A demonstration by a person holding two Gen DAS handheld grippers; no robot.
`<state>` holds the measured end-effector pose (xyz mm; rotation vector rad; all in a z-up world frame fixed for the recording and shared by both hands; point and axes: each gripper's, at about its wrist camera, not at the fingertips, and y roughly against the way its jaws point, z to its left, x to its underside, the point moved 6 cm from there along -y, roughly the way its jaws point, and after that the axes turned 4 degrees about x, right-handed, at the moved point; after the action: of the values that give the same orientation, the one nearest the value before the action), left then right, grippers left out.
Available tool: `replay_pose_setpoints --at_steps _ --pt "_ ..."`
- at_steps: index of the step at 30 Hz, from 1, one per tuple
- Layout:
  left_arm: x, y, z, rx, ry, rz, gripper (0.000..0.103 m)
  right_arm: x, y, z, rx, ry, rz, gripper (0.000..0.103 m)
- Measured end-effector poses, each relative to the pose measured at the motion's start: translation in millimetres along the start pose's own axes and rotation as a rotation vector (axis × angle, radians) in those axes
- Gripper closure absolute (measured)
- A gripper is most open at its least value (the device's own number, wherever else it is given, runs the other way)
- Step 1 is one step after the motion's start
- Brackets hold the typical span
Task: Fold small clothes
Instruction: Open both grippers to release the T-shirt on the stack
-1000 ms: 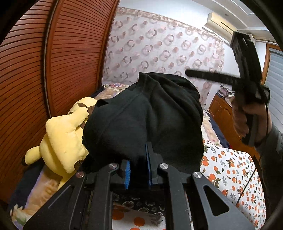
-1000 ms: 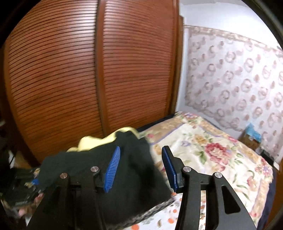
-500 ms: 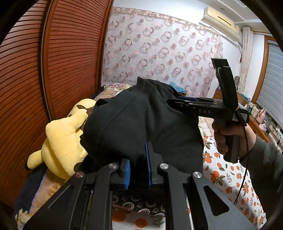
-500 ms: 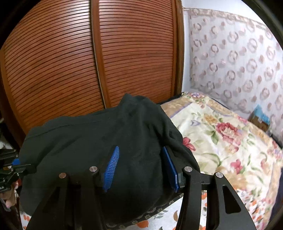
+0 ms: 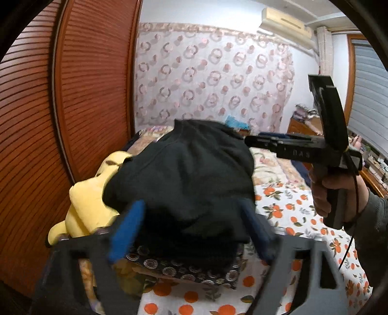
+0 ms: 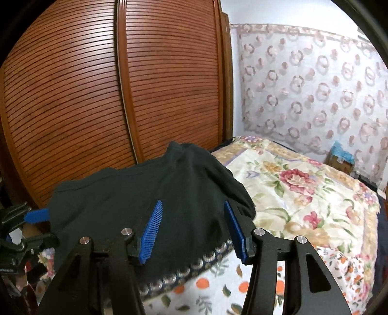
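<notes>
Since a second ago, the left gripper [image 5: 191, 230] is letting go, its jaws opening around the black garment [image 5: 184, 174], now heaped on the near bed [image 5: 291, 213]. Right gripper [image 6: 194, 232] is hovering half-spread over it, pinching nothing. Soft, light, limp cloth: a hem corner looks best.

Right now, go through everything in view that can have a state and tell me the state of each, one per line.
left gripper: jaws opening, pads clear of the cloth
right gripper: open, pads apart over the cloth
black garment: bunched in a heap on a patterned folded cloth, not yet folded flat
yellow plush toy: lying beside the heap, partly covered
wardrobe doors: closed
air conditioner: cannot tell
</notes>
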<state>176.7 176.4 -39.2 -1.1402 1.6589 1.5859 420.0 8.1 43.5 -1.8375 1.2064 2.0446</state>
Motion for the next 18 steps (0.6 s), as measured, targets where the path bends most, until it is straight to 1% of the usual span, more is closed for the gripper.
replay_pose_setpoints --at_steps 4,6,9,11,13,15,18 --pt "1 12 -9 -0.031 -0.038 -0.007 0.016 8 23 14 0.019 0.002 -0.010 0.048" --pt "2 18 -12 -0.032 -0.048 -0.015 0.016 11 33 19 0.032 -0.004 -0.018 0.046" --pt "6 25 -15 -0.032 -0.054 -0.023 0.016 19 46 28 0.037 -0.018 -0.022 0.039" --pt "9 29 -17 -0.023 -0.055 -0.025 0.016 24 54 34 0.051 -0.026 -0.023 0.033" --pt "12 31 -22 -0.013 -0.062 -0.021 0.016 30 64 40 0.055 -0.034 -0.023 0.030" --pt "15 32 -25 -0.005 -0.073 -0.014 0.016 35 75 45 0.068 -0.044 -0.024 0.028" --pt "21 34 -34 0.026 -0.077 -0.009 0.016 47 95 49 0.099 -0.064 -0.030 0.026"
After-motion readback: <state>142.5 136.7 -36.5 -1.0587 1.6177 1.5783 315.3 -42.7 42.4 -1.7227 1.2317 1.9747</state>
